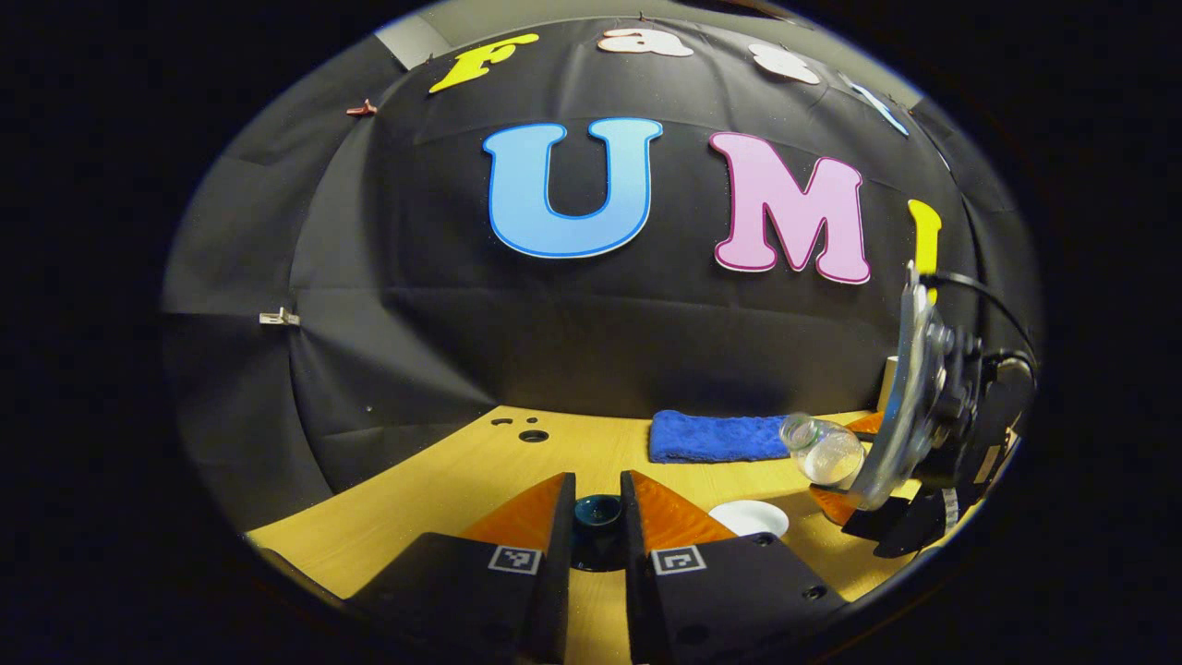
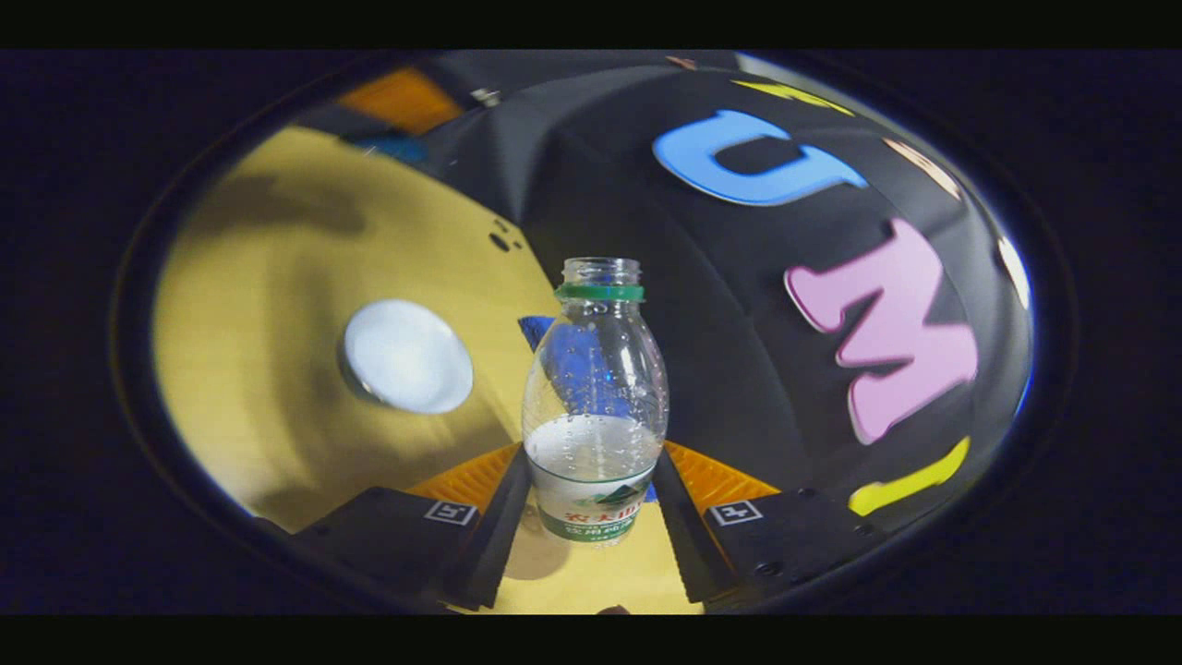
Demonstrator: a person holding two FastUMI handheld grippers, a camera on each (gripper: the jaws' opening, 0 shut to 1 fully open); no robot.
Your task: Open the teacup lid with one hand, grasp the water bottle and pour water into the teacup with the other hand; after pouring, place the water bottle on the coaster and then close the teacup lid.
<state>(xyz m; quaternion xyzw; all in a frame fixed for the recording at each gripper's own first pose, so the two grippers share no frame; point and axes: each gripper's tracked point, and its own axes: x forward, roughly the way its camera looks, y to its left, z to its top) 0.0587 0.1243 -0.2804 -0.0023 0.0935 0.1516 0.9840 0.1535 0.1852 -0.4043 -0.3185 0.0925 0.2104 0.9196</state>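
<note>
Left gripper view
Left tongs [image 1: 597, 531]: nearly closed, the two fingers pressed on a dark teal teacup lid [image 1: 597, 513] held between them above the wooden surface [image 1: 443, 499].
White disc [image 1: 749, 518]: lay flat on the surface just right of the fingers; cup or coaster could not be told.
Blue towel [image 1: 716, 436]: folded along the far edge of the surface.
Right tongs [image 1: 845, 503]: seen farther off by the right edge, carrying the water bottle [image 1: 822, 450] tipped over, mouth toward the towel.

Right gripper view
Right tongs [image 2: 591, 517]: partly open, both fingers clamped on the labelled lower body of the bottle [image 2: 596, 406].
Bottle: clear, uncapped, green neck ring, water low inside.
White disc [image 2: 407, 356]: on the surface, apart from the bottle.
</note>
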